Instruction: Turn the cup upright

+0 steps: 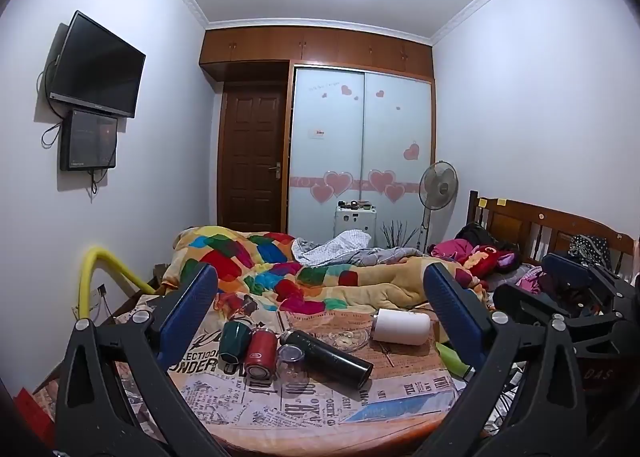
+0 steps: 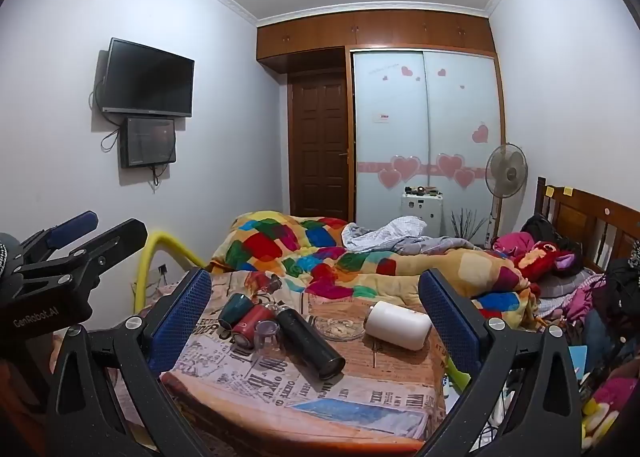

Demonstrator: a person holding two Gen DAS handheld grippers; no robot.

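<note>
Several cups lie on their sides on a table (image 1: 280, 405) covered with a newspaper-print cloth: a dark green cup (image 1: 234, 339) (image 2: 235, 310), a red cup (image 1: 261, 351) (image 2: 251, 324), a small clear cup (image 1: 292, 363) (image 2: 267, 331), a black flask (image 1: 328, 357) (image 2: 310, 341) and a white cup (image 1: 400, 325) (image 2: 398, 324). My left gripper (image 1: 320, 273) is open and empty, held back above the near side of the table. My right gripper (image 2: 316, 277) is open and empty, also held back. Each gripper shows at the edge of the other's view.
A clear glass dish (image 1: 346, 337) (image 2: 338, 327) lies between the flask and the white cup. A bed with a colourful quilt (image 1: 288, 273) stands right behind the table. A yellow padded rail (image 1: 100, 277) is at the left. A green item (image 1: 452, 357) hangs at the table's right edge.
</note>
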